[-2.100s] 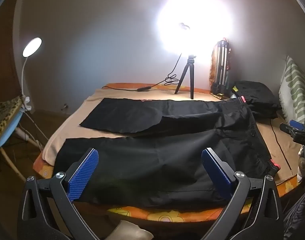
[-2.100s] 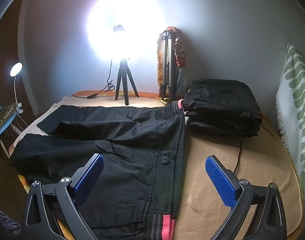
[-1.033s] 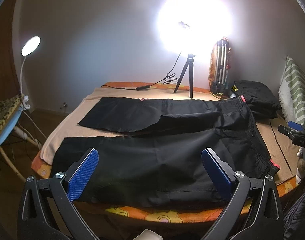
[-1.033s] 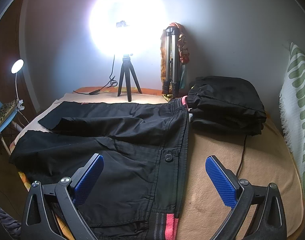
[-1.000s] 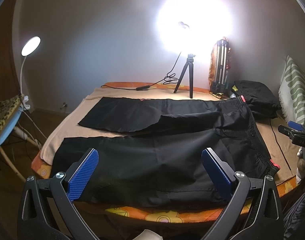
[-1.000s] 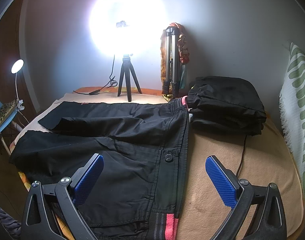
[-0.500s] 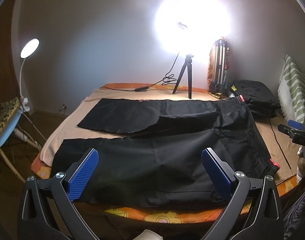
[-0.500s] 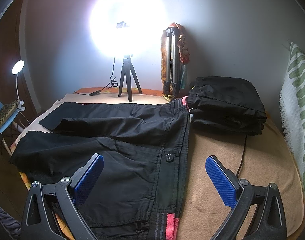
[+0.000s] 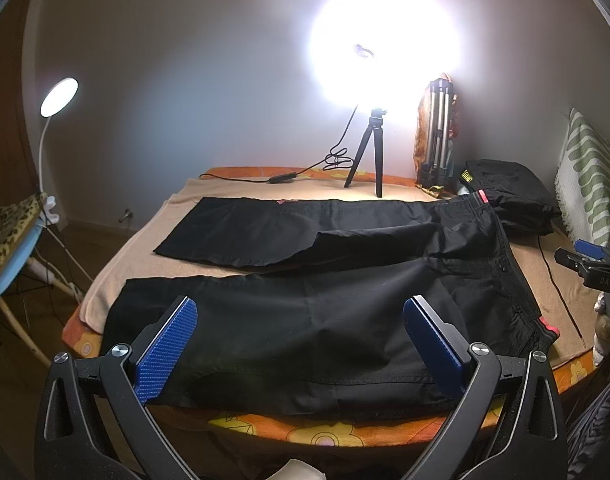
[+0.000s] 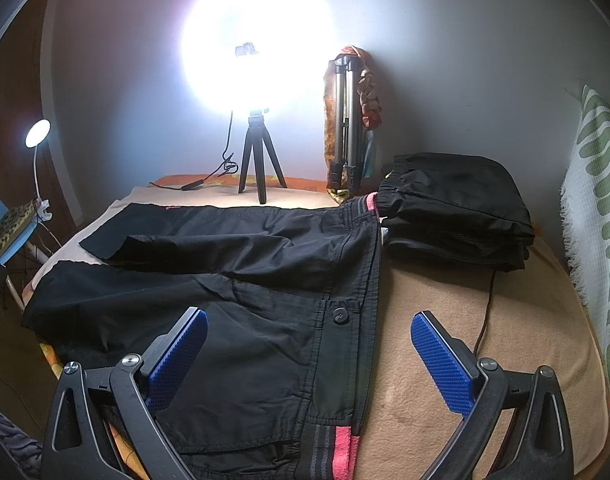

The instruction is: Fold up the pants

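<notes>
Both grippers hovering, fingers wide: left gripper (image 9: 301,344) framing pants (image 9: 305,320) leg; right gripper (image 10: 309,356) straddling waistband (image 10: 365,320).

Matt black cloth pants (image 9: 305,320) lie on a napped tan blanket (image 10: 485,320); blue pads (image 9: 165,344) look ridged.

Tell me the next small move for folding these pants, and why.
Probably lower the right gripper onto the waistband near edge and the left gripper onto the near leg. The pants lie spread flat, legs apart, and both grippers are open, holding nothing.
</notes>
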The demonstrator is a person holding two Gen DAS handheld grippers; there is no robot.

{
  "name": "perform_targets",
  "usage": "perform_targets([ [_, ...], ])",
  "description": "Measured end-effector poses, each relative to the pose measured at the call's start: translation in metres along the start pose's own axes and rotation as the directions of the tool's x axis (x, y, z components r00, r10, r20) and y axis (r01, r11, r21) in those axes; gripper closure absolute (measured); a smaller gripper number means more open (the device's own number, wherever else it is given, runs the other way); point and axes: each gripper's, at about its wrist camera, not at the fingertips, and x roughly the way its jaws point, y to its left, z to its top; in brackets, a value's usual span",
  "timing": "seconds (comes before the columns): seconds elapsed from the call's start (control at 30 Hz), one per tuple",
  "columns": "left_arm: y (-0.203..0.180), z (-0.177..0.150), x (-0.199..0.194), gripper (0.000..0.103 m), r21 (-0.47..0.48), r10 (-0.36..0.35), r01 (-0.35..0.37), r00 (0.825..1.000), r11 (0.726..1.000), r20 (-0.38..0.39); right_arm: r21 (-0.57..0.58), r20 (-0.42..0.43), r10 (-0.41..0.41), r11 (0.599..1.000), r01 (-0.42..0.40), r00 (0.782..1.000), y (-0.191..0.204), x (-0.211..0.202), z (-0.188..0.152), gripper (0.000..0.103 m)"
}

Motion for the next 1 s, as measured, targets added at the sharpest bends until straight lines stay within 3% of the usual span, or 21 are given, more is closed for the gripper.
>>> perform_targets([
  [1.0,-0.0033,-0.0027,0.0023,0.0,0.006,0.009,-0.009,1.0,1.0,-0.005,-0.003,-0.002,0.004,1.0,-0.004,1.0,0.0065,0.0003,-0.002,0.0],
])
